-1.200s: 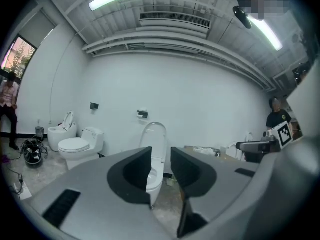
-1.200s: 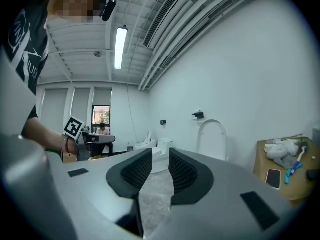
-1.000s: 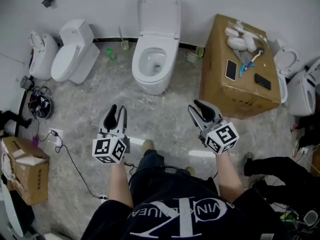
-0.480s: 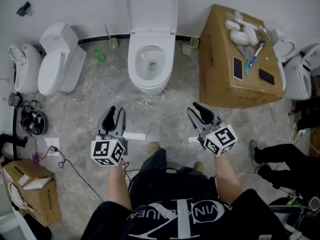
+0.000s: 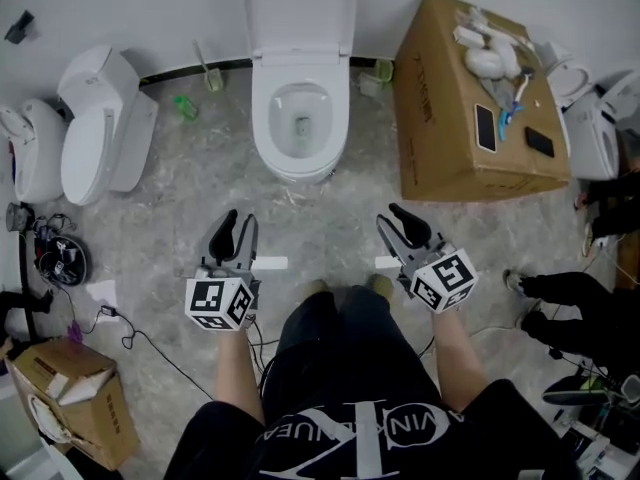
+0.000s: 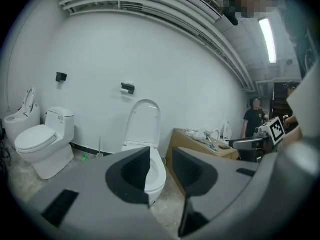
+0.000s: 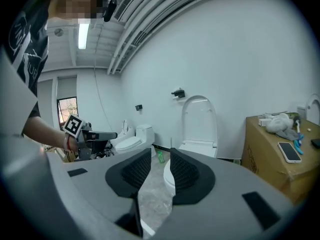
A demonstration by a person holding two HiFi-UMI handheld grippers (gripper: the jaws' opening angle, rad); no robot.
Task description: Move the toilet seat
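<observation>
Toilet seat [image 5: 300, 8] upright at back of toilet [image 5: 300, 163], well ahead between released, empty left tool [image 5: 232, 236] and empty right tool [image 5: 405, 230], jaws opening; left slightly nearer

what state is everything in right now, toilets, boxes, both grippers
White middle toilet, lid raised upright, bowl open.
White toilet on the left, lid shut.
Big brown cardboard box, closed, items on top.
Small cardboard box, flaps open.
Left gripper, jaws apart, empty.
Right gripper, jaws opening, empty.
</observation>
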